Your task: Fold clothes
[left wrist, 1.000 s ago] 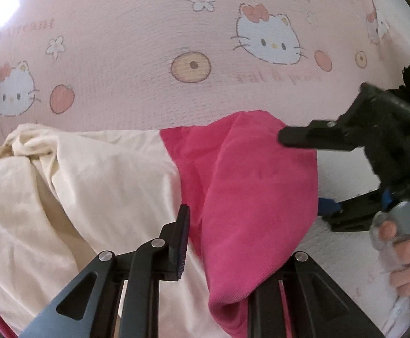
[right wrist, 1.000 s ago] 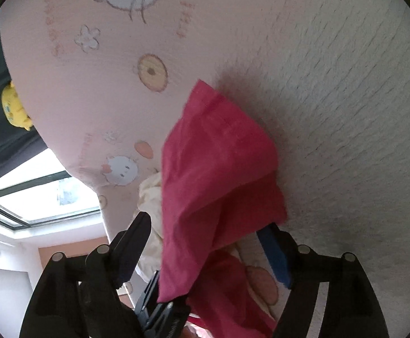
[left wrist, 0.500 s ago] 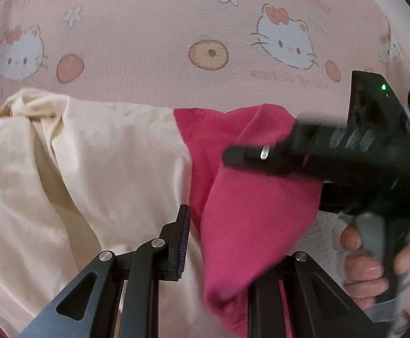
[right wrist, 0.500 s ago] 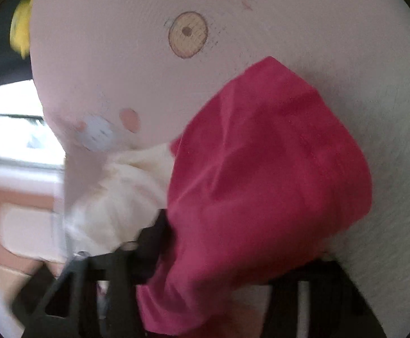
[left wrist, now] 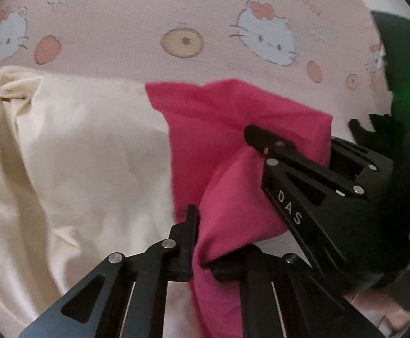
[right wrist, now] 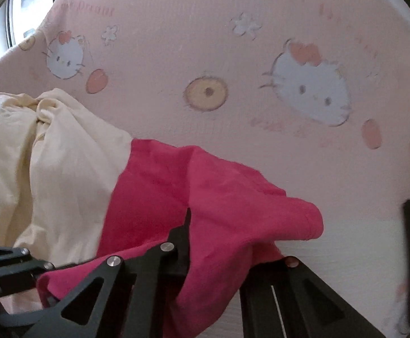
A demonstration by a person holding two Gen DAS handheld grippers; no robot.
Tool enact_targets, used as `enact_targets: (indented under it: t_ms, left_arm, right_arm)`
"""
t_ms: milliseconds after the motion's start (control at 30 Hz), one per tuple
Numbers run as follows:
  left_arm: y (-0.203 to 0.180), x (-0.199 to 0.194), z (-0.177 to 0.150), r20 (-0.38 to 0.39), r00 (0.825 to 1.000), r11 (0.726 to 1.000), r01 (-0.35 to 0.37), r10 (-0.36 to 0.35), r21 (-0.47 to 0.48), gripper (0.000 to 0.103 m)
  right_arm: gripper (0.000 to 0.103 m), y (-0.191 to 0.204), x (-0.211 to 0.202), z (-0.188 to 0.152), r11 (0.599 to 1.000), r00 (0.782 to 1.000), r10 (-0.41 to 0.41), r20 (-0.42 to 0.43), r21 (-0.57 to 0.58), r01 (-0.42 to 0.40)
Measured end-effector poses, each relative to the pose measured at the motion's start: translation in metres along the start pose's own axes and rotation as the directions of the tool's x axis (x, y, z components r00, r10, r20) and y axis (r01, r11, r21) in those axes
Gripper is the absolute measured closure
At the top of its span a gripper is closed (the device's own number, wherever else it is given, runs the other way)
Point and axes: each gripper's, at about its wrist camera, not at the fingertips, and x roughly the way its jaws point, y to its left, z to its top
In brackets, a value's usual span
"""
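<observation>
Both grippers pinch the pink garment [left wrist: 233, 146] above the bed.

Left gripper [left wrist: 202, 256] has its jaws narrowed on a hanging fold of the pink cloth; right gripper [right wrist: 213, 256] likewise clamps a bunched fold, the cloth draping over its fingers. Just left of both lies a crumpled cream garment [left wrist: 64, 155], touching the pink one. Beyond them spreads a pink cartoon-cat sheet [right wrist: 233, 56].
</observation>
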Motion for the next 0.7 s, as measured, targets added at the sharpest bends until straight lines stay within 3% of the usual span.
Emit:
enact_targets:
  t_ms: [133,300,700]
  left_arm:
    - [-0.013,0.004,-0.001,-0.017,0.998,0.998,0.056,-0.056,-0.002,0.098]
    - [-0.031,0.004,0.0,-0.028,0.997,0.997,0.071,-0.07,0.022,0.098]
    - [-0.097,0.021,-0.006,-0.078,0.987,0.984,0.149,-0.142,0.095,0.098]
  right_arm:
    - [0.098,0.006,-0.014,0.005,0.994,0.995,-0.09,0.04,-0.056,0.092]
    - [0.098,-0.018,-0.021,-0.006,0.995,0.995,-0.099,0.001,-0.018,0.099]
    - [0.098,-0.09,-0.054,-0.043,0.976,0.976,-0.211,-0.044,0.037,0.213]
